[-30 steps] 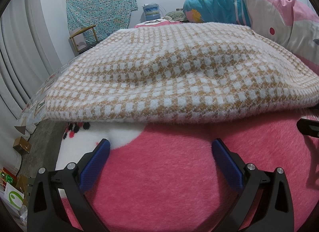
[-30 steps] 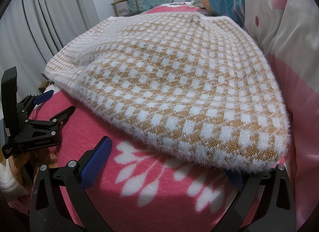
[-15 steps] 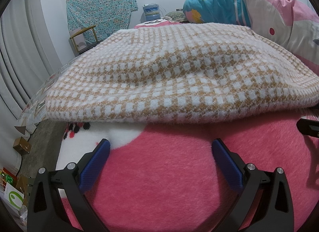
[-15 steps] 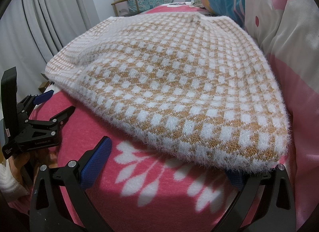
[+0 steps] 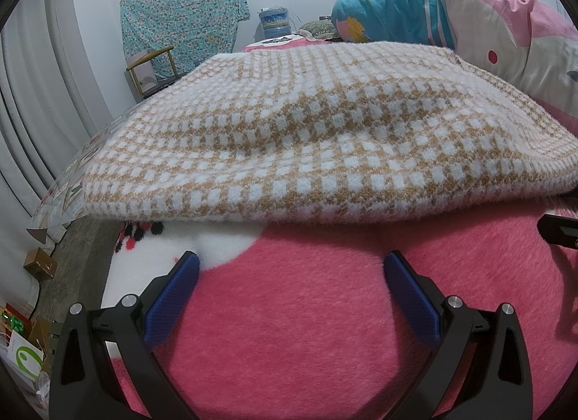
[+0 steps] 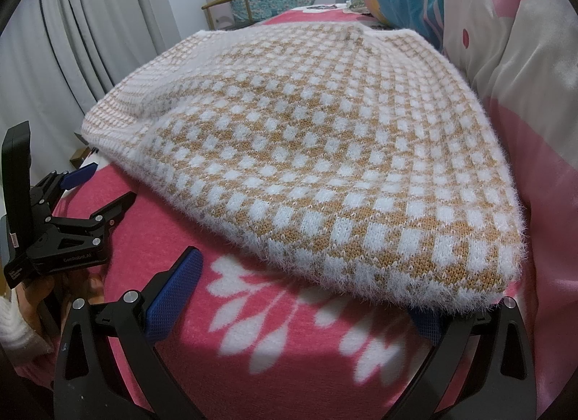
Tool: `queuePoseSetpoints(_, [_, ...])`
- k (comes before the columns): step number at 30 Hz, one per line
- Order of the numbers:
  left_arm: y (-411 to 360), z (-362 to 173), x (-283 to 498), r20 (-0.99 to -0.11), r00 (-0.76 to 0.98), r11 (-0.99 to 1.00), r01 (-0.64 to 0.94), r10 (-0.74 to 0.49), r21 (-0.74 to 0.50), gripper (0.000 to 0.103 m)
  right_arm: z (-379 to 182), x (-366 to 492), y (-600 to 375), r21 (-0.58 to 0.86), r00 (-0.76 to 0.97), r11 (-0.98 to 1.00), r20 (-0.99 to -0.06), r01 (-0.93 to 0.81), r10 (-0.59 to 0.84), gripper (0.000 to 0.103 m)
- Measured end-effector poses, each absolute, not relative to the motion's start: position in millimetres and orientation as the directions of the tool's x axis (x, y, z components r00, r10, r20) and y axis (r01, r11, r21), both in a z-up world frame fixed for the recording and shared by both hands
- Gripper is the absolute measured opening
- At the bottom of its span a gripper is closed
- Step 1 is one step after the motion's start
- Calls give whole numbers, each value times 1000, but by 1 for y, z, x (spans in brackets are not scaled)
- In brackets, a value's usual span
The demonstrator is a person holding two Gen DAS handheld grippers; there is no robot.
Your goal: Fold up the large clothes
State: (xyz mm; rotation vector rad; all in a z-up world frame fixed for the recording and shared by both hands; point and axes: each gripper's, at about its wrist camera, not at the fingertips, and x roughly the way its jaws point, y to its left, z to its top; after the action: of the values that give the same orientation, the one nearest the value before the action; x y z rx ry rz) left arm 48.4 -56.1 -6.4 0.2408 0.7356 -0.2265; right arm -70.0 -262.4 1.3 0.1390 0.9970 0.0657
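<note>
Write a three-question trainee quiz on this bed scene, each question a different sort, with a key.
1. True or false: the left gripper is shut on the checked sweater.
2. Multiple choice: the right gripper has one blue pad partly hidden under A) the sweater's near corner, B) the cartoon quilt, C) the curtain.
3. Fill in: the sweater lies on a ____ fleece blanket.

Key: 1 false, its jaws stand open over the blanket, short of the sweater. 2 A. 3 pink.

One checked sweater (image 5: 307,138); one pink blanket (image 5: 307,311); two grippers: left gripper (image 5: 290,286), right gripper (image 6: 307,304); one wooden chair (image 5: 150,69).
</note>
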Motion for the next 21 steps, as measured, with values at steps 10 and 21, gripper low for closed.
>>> queuePoseSetpoints(10, [-53,-7,48,-684,720,948,286,-118,138,100,1,-70,-262,147,542,989,-832,8,119,97])
queuePoseSetpoints(21, [-52,-7,49,-683,721,948,286,-117,139,100,1,-70,-263,147,542,989,-832,8,119,97])
